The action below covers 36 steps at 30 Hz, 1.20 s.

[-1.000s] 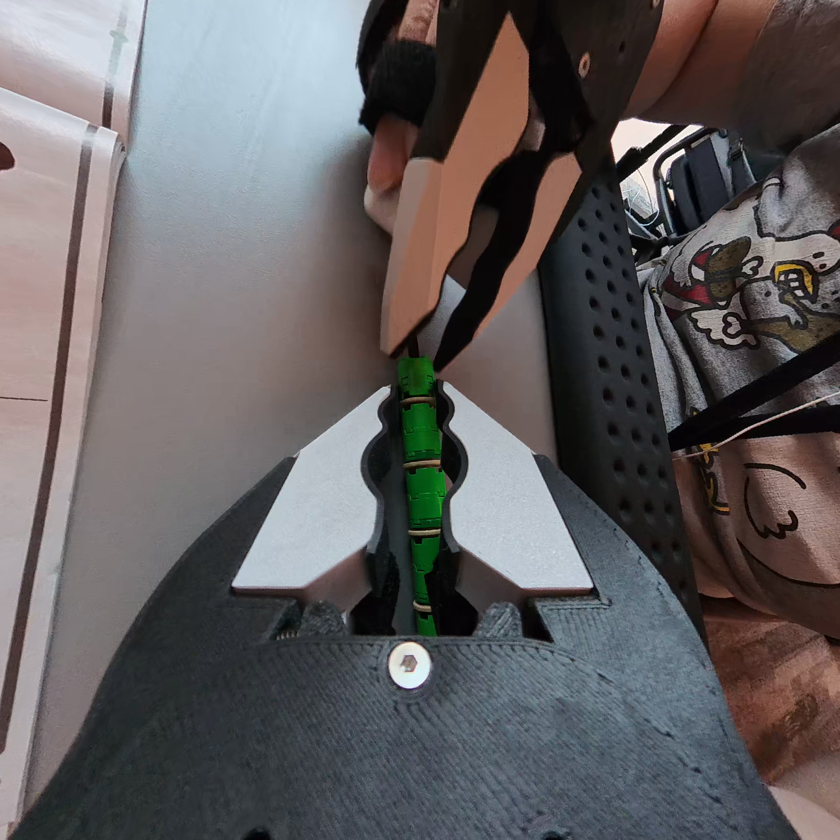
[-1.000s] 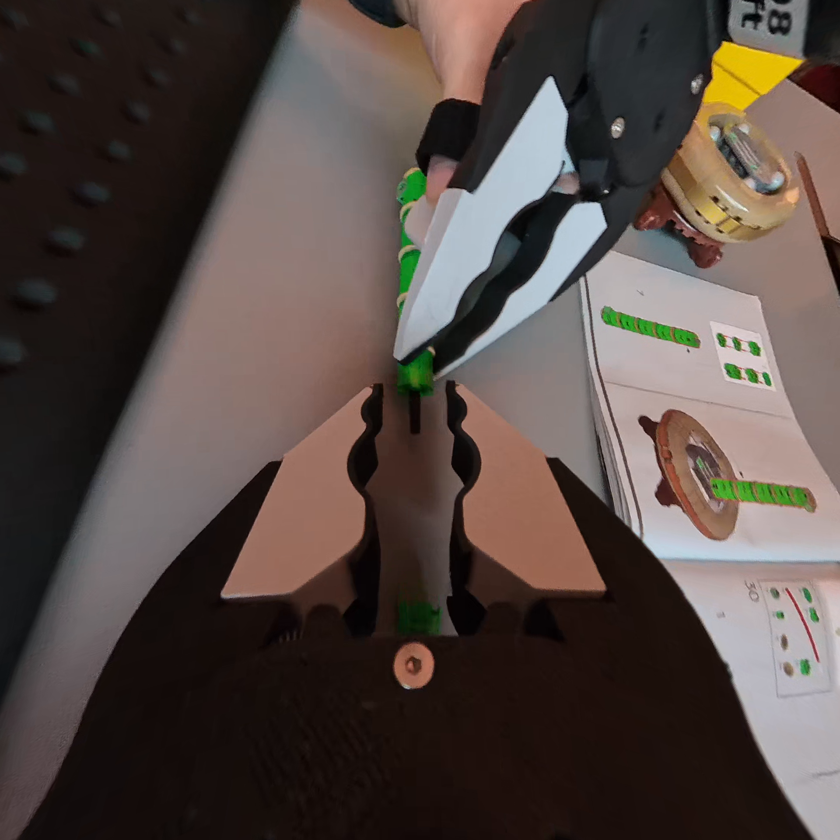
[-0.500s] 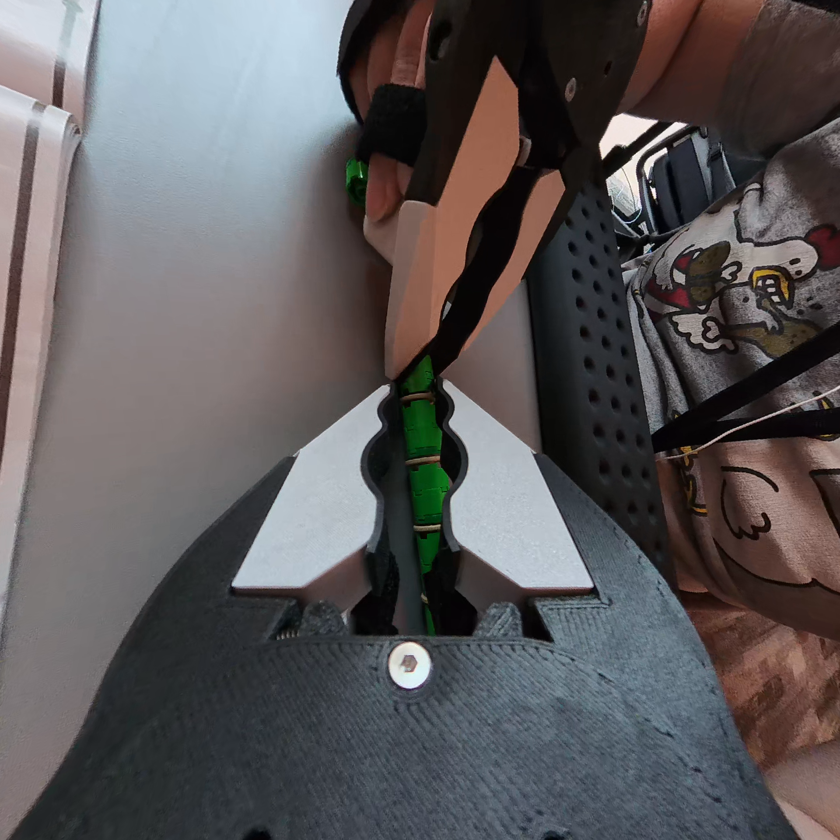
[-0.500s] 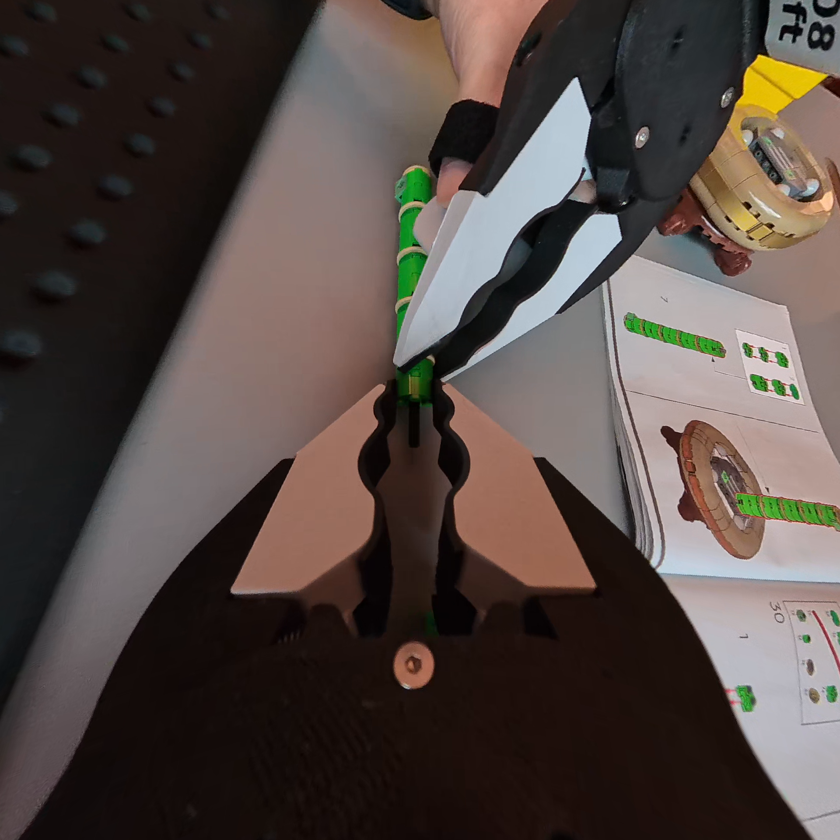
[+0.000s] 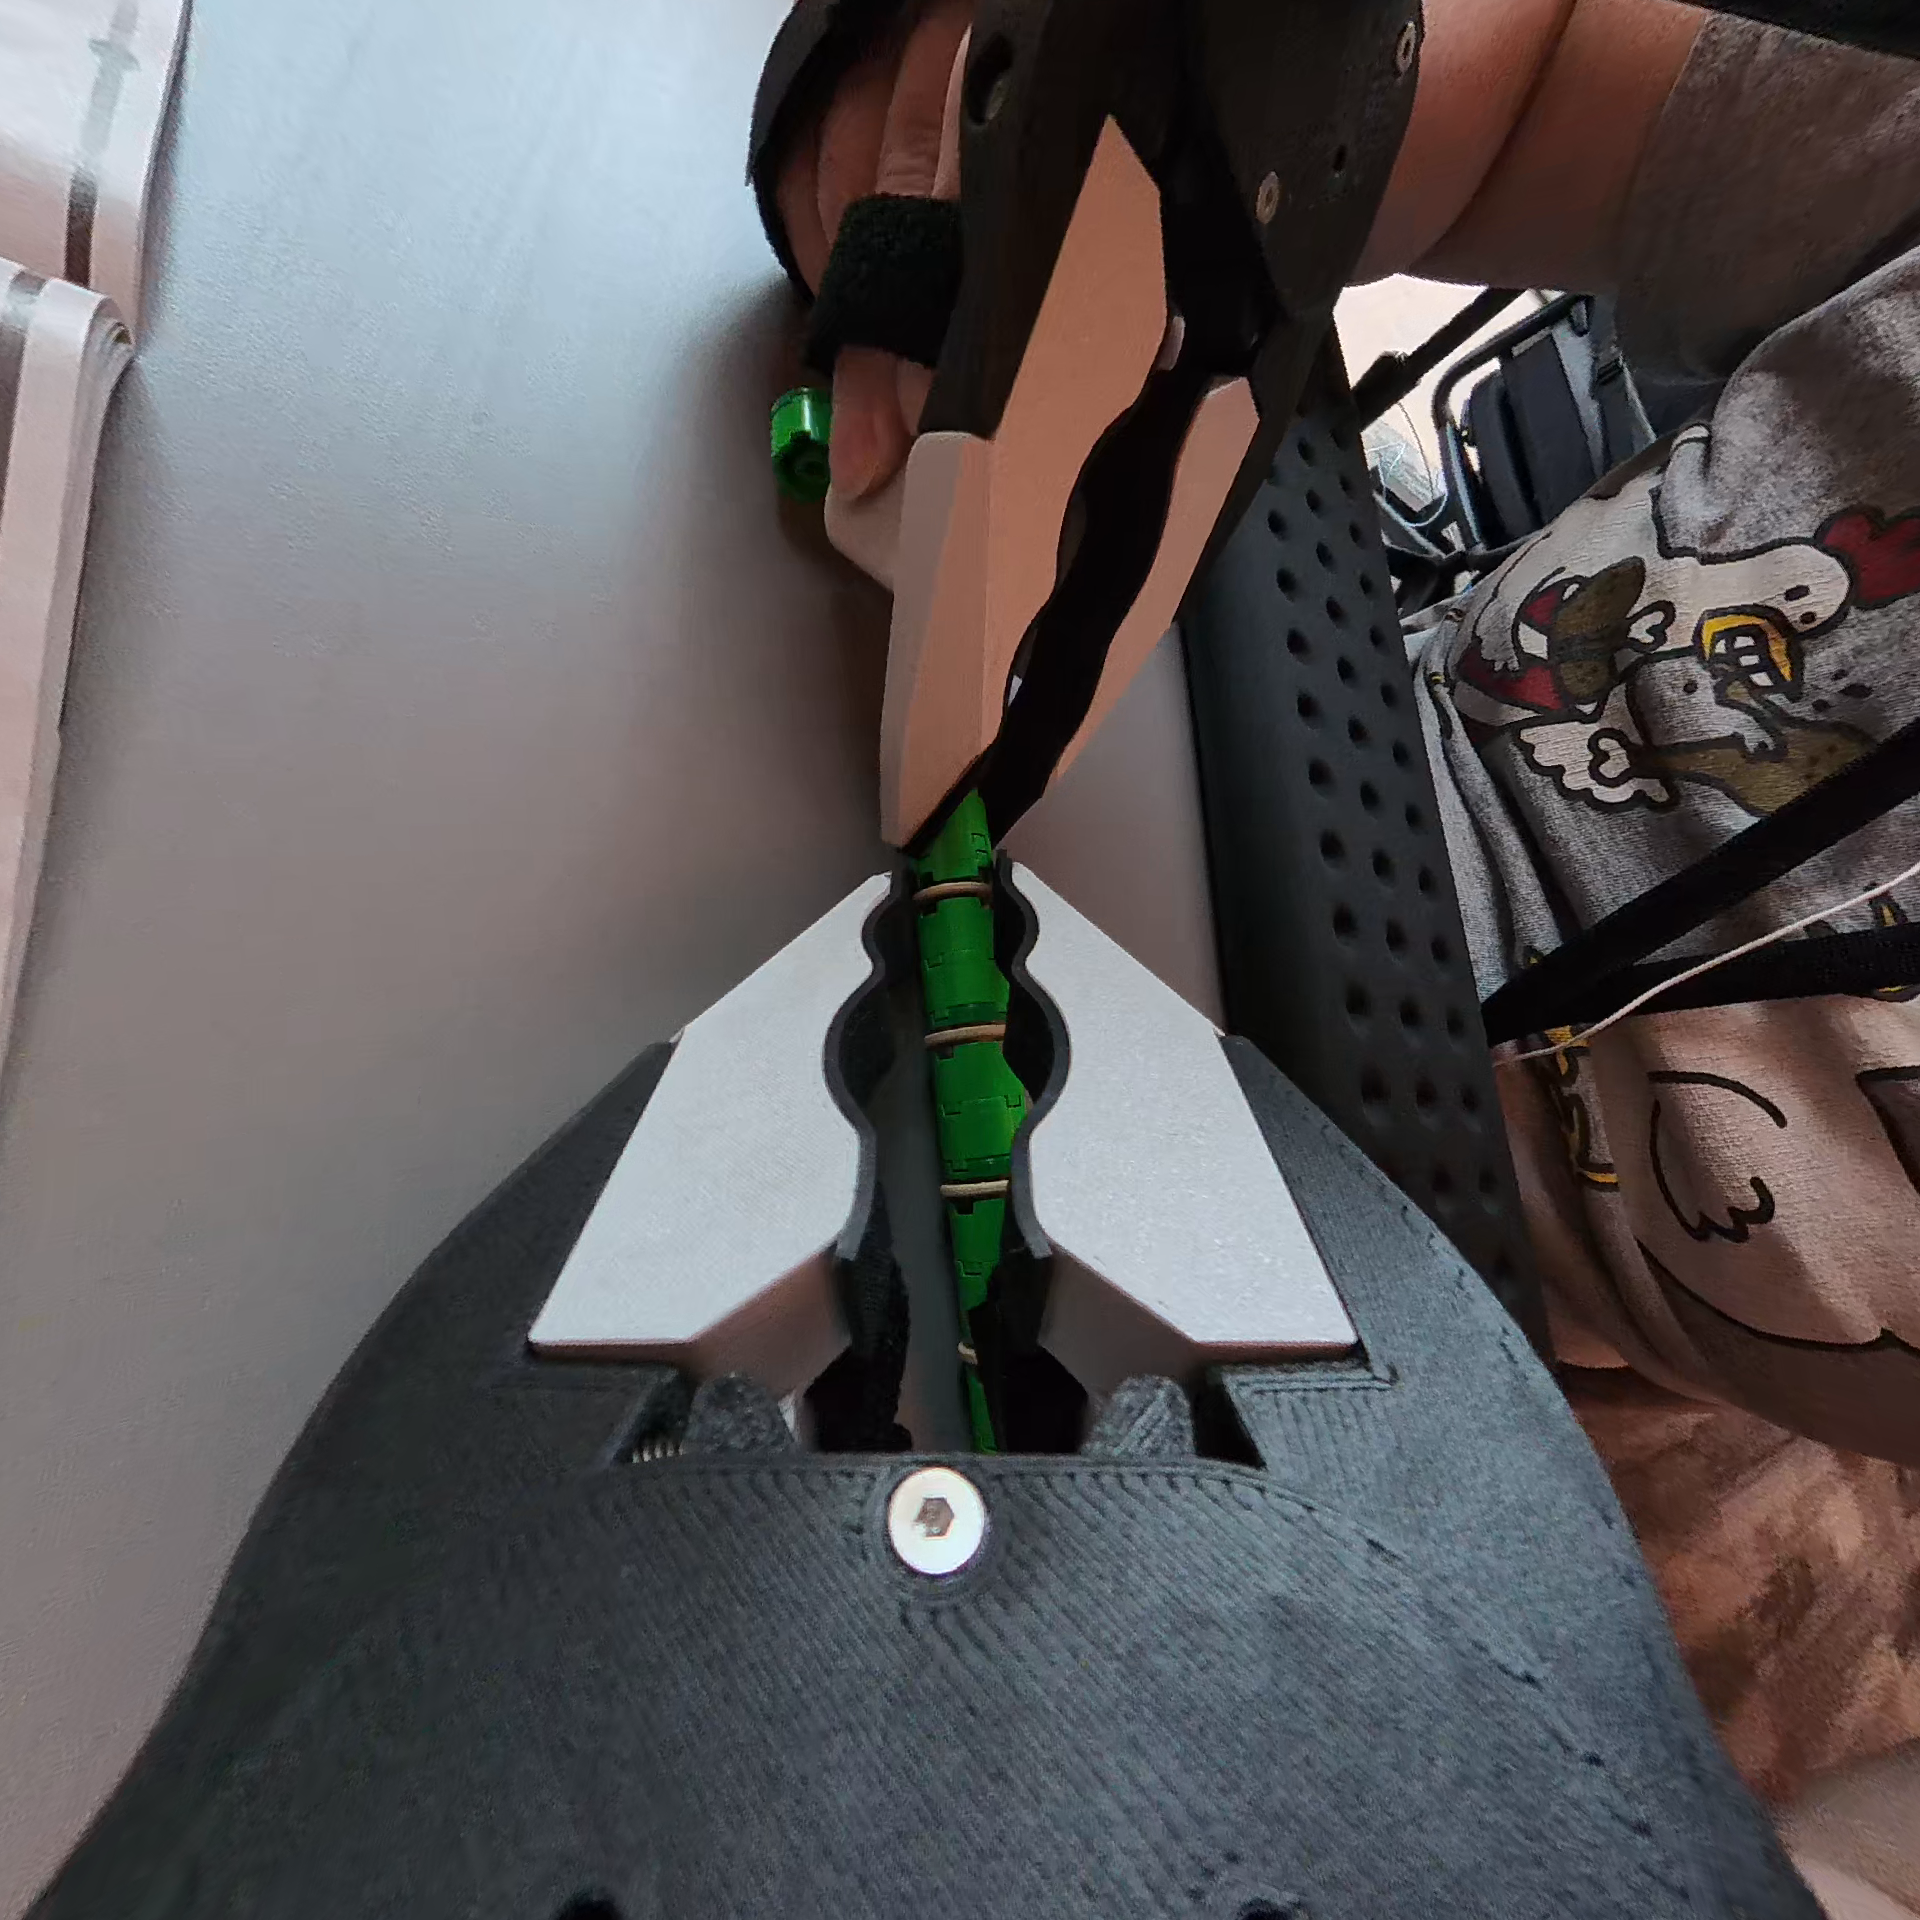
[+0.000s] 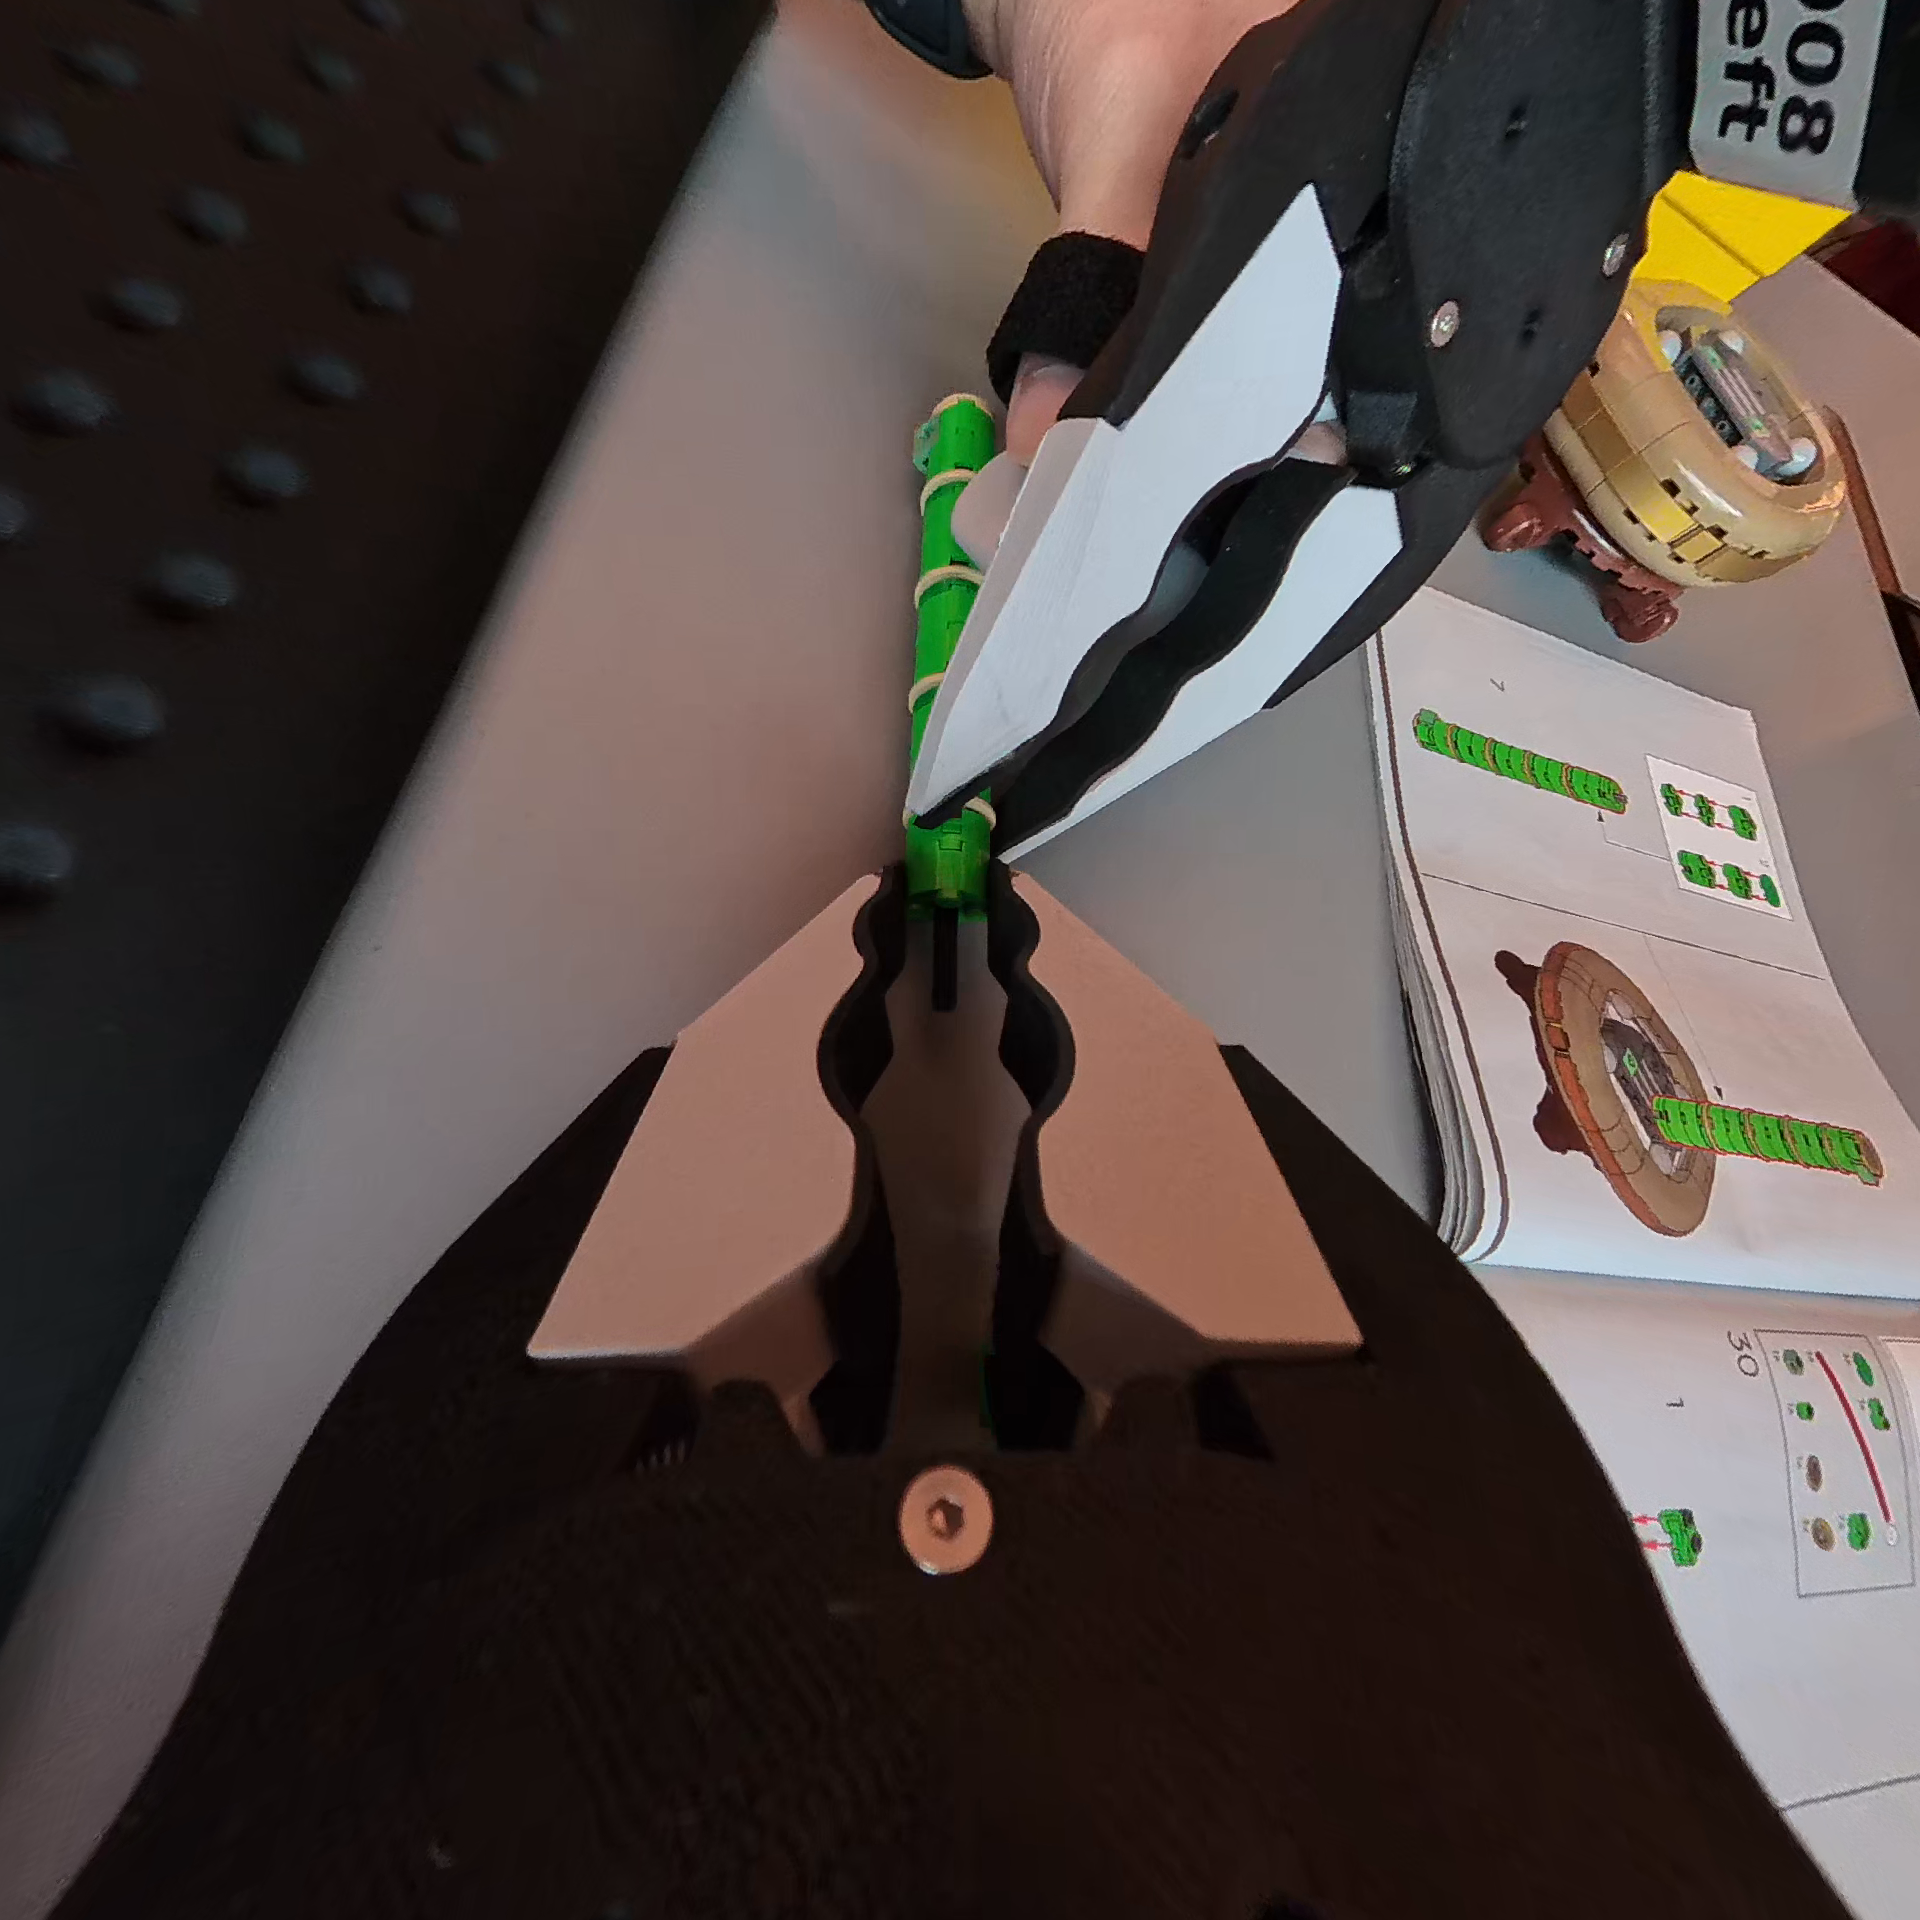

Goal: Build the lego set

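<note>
A green segmented Lego stalk with tan rings lies lengthwise between the fingers of my left gripper, which is shut on it. The stalk's end sticks out past the tips. My right gripper comes from above, tip to tip with the left, and its tips are shut on that end. In the right wrist view the right gripper clamps the stalk's end, and a black axle pokes from it between the jaws. The left gripper holds the stalk just beyond. A small green round piece shows by the person's finger.
An open instruction booklet lies on the grey table at the right. A round gold and brown Lego pot stands behind it. A black studded surface borders the table. The person's torso is close by. Left and right tips are no more than a few centimetres apart.
The right gripper's jaws have closed onto the stalk's end, which stood just beyond its tips before. The two grippers have drawn together. The small green piece has come into view by the finger.
</note>
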Each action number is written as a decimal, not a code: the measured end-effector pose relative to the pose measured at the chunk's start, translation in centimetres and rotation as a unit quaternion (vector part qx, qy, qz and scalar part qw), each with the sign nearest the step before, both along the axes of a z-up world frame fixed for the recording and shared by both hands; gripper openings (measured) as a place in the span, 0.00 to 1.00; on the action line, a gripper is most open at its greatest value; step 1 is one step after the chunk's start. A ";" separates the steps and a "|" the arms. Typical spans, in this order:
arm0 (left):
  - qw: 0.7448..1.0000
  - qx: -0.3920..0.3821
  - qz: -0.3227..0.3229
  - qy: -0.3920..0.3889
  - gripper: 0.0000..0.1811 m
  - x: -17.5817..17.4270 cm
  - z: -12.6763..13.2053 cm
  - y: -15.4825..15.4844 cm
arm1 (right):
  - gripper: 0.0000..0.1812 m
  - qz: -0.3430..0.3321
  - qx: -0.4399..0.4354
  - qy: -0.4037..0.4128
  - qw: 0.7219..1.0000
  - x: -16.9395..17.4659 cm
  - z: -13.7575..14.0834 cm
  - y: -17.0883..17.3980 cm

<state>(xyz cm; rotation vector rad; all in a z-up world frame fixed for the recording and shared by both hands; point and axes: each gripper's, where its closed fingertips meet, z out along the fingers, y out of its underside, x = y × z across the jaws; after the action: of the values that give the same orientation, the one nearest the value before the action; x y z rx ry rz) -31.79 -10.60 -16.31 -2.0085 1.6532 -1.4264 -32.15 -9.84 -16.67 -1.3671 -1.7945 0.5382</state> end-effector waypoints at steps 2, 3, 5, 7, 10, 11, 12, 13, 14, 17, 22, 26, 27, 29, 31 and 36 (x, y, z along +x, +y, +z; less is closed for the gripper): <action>1.000 0.004 -0.001 -0.003 0.08 0.0 0.1 0.0 | 0.09 -0.001 0.002 0.005 1.000 0.1 0.2 0.0; 1.000 0.003 0.000 -0.004 0.08 0.0 0.1 0.0 | 0.09 -0.002 0.001 0.006 1.000 0.1 0.2 0.0; 1.000 0.003 -0.001 -0.005 0.08 0.0 0.1 0.0 | 0.09 -0.001 0.001 0.008 1.000 0.1 0.2 0.0; 1.000 0.002 0.000 -0.006 0.08 0.0 0.2 -0.1 | 0.09 0.000 0.003 0.009 1.000 0.1 0.3 -0.1; 1.000 0.004 -0.001 -0.006 0.08 0.0 0.1 -0.1 | 0.09 0.000 0.003 0.009 1.000 0.2 0.3 -0.1; 1.000 0.004 -0.001 -0.006 0.08 0.0 0.1 -0.1 | 0.09 -0.001 0.003 0.009 1.000 0.2 0.3 0.0; 1.000 0.004 0.000 -0.007 0.08 0.0 0.1 0.0 | 0.09 -0.001 0.004 0.009 1.000 0.2 0.3 0.0; 1.000 0.004 -0.001 -0.007 0.08 0.0 0.1 -0.1 | 0.09 -0.002 0.004 0.008 1.000 0.2 0.2 0.0; 1.000 0.005 0.000 -0.007 0.08 0.1 0.0 0.0 | 0.09 -0.003 0.005 0.008 1.000 0.3 0.2 0.0; 1.000 0.005 0.000 -0.010 0.08 0.1 0.0 0.0 | 0.08 -0.004 0.006 0.010 1.000 0.4 0.3 0.0; 0.997 0.053 0.028 0.044 0.01 -2.8 -1.2 2.3 | 0.08 -0.042 0.019 -0.004 0.999 3.0 0.0 1.8; 0.998 0.003 0.040 -0.044 0.00 -3.6 1.5 2.0 | 0.08 -0.066 0.004 0.012 0.998 4.1 0.7 3.0; 0.999 0.022 0.022 -0.030 0.00 -3.5 1.3 1.7 | 0.08 -0.060 0.020 -0.010 0.998 4.0 0.1 3.0; 0.999 0.036 0.032 -0.025 0.02 -3.5 1.1 2.2 | 0.08 -0.061 0.015 -0.006 0.998 4.2 0.2 3.3; 0.998 0.008 0.052 -0.031 0.05 -3.8 1.5 2.8 | 0.08 -0.061 0.006 -0.007 0.998 4.1 0.1 3.2; 0.994 0.018 0.099 -0.048 0.12 -5.6 2.6 4.6 | 0.09 -0.054 0.011 -0.015 0.998 3.7 0.0 2.9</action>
<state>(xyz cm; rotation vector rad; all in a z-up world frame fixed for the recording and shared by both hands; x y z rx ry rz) -37.43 -6.04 -13.75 -1.9862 1.3886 -1.3895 -28.42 -6.92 -16.67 -1.4553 -1.7343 0.4405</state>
